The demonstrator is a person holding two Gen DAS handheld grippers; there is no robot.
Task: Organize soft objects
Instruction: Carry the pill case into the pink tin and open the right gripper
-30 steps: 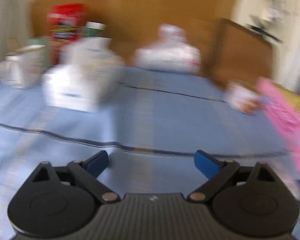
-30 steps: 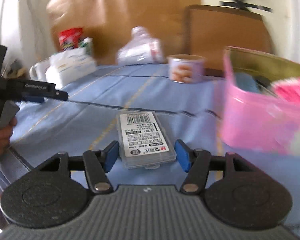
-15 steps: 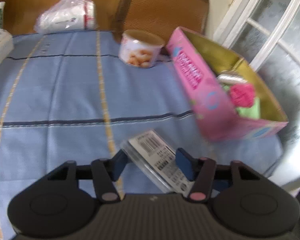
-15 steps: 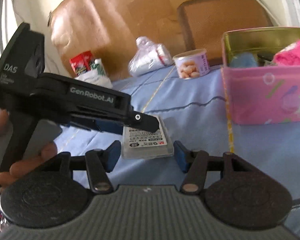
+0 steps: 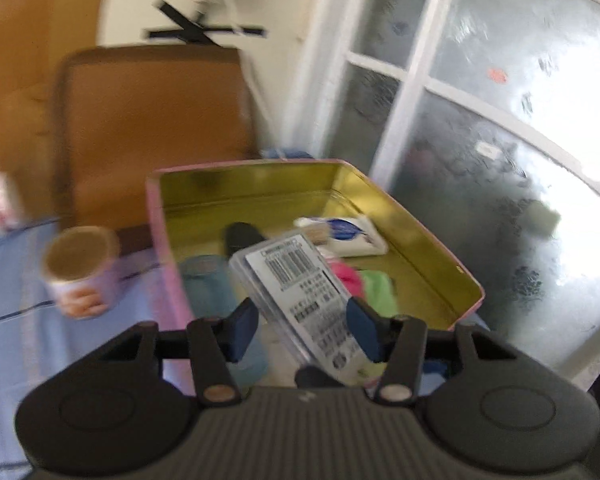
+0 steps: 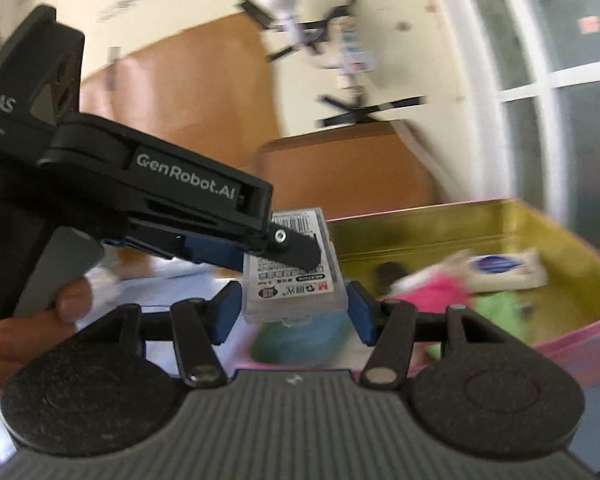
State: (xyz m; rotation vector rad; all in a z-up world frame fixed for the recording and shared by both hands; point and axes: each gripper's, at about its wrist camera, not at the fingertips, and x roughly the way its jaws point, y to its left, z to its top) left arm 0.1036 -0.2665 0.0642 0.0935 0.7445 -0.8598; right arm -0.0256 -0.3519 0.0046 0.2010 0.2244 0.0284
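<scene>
A clear plastic case with a barcode label hangs tilted over the near edge of the pink tin, whose inside is gold. My left gripper is shut on the case, blue pads on its two long edges. My right gripper is shut on the same case from the near end. In the right wrist view the left gripper reaches in from the left across the label. Inside the tin lie a pink cloth, a green cloth, a white and blue packet and a teal piece.
A small round can stands on the blue tablecloth left of the tin. Behind them is a brown chair back. Frosted window panes close off the right side. A hand holds the left gripper's handle.
The left gripper swung right across the table and closed on the case between the right gripper's fingers. Both then rose, carrying the case off the cloth to above the tin.
</scene>
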